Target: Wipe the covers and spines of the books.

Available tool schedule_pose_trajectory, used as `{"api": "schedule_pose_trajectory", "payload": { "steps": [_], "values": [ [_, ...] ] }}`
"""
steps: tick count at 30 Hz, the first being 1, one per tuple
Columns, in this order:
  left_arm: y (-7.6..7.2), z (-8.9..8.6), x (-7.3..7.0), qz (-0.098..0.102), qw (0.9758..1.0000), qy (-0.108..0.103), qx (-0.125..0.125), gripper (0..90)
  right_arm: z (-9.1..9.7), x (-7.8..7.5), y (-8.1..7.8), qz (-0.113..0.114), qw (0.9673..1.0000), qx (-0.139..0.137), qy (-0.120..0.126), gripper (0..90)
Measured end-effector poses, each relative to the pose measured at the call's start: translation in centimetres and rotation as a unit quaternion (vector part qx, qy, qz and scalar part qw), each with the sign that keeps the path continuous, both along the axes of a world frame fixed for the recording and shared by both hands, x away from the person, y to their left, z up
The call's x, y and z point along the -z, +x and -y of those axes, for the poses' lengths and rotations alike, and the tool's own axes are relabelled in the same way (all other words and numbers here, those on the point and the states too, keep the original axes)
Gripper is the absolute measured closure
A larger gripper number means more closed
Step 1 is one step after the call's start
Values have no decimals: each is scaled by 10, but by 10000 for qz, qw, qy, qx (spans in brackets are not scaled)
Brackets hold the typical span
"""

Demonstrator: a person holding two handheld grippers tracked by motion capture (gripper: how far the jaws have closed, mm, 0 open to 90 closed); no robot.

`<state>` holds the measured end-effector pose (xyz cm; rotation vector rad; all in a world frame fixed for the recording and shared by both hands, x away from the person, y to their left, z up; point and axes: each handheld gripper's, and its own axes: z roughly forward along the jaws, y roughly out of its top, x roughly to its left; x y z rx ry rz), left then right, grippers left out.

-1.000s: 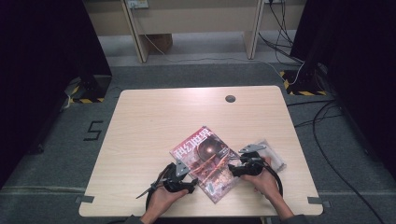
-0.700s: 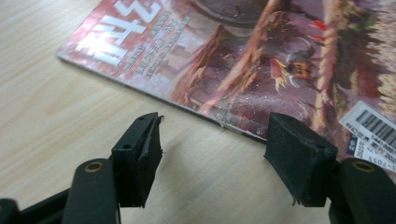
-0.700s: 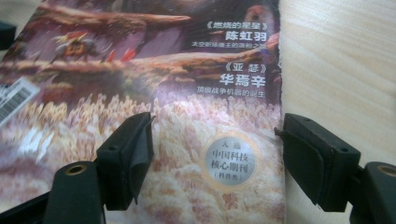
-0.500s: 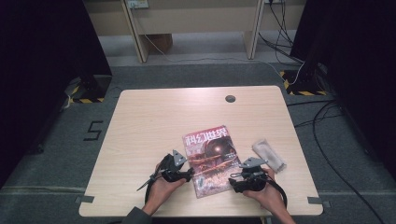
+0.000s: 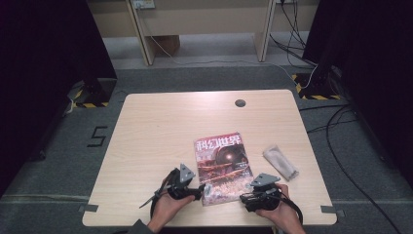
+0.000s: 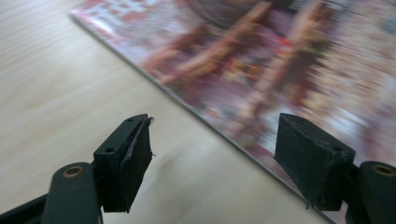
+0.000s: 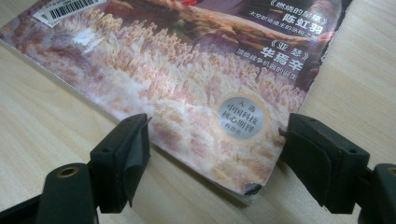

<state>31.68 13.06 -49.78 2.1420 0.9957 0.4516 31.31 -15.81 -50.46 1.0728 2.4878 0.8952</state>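
A magazine [image 5: 222, 163] with a red and brown cover lies flat on the wooden table [image 5: 160, 131], near the front edge. My left gripper [image 5: 201, 190] is at its near left corner. In the left gripper view the magazine [image 6: 280, 70] has its edge running slantwise past my left gripper [image 6: 212, 158]. Those jaws have just been opening and pinch nothing. My right gripper [image 5: 245, 199] is at the near right corner. In the right gripper view the magazine [image 7: 187, 84] points its curled corner between the wide jaws of my right gripper [image 7: 215, 158], untouched.
A clear plastic packet [image 5: 280, 162] lies on the table to the right of the magazine. A dark round grommet [image 5: 240, 103] sits near the far edge. Cables run over the floor at the right, and desk legs stand beyond the table.
The magazine has turned from a slant to lie nearly square with the table. My right gripper has slid from its right edge back to the near right corner.
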Motion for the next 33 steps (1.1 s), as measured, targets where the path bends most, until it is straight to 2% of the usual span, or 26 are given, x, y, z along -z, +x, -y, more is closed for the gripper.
{"api": "schedule_pose_trajectory", "payload": {
  "steps": [3,5,9,11,14,18,21,24,27,28,30,31,33],
  "values": [
    [-18,7,2,-41,9995,81,295,256,-3,0,-1,-15,10000,66,-27,232],
    [-20,9,2,-56,9994,114,334,259,-7,0,-2,-30,9999,126,-8,233],
    [-15,10,6,-31,9991,290,301,281,-15,0,-2,-34,9999,125,-22,237],
    [-11,7,7,-114,9993,234,256,260,-19,1,-1,-5,9999,129,-48,232],
    [-8,4,7,-108,9993,257,233,262,-21,1,1,-51,9998,166,44,232],
    [-3,-1,6,-125,9994,276,192,271,-22,1,4,-151,9993,187,292,232],
    [-2,-4,7,-168,9995,207,151,271,-22,0,5,-182,9990,217,349,232],
    [-2,-3,7,-111,9995,262,157,271,-21,1,6,-214,9987,223,413,232],
    [-4,-3,7,-100,9997,203,137,280,-21,1,6,-229,9986,206,440,237],
    [-6,-5,7,-74,9999,100,96,279,-18,-1,7,-238,9985,196,462,270],
    [-7,-6,6,-110,9999,35,95,256,-13,-5,9,-150,9981,147,580,318],
    [-8,-7,6,-123,9999,-59,94,256,-13,-5,9,-150,9981,147,580,318],
    [-11,-9,4,-121,9998,-152,79,247,-6,-10,12,0,9981,251,570,316]
  ]
}}
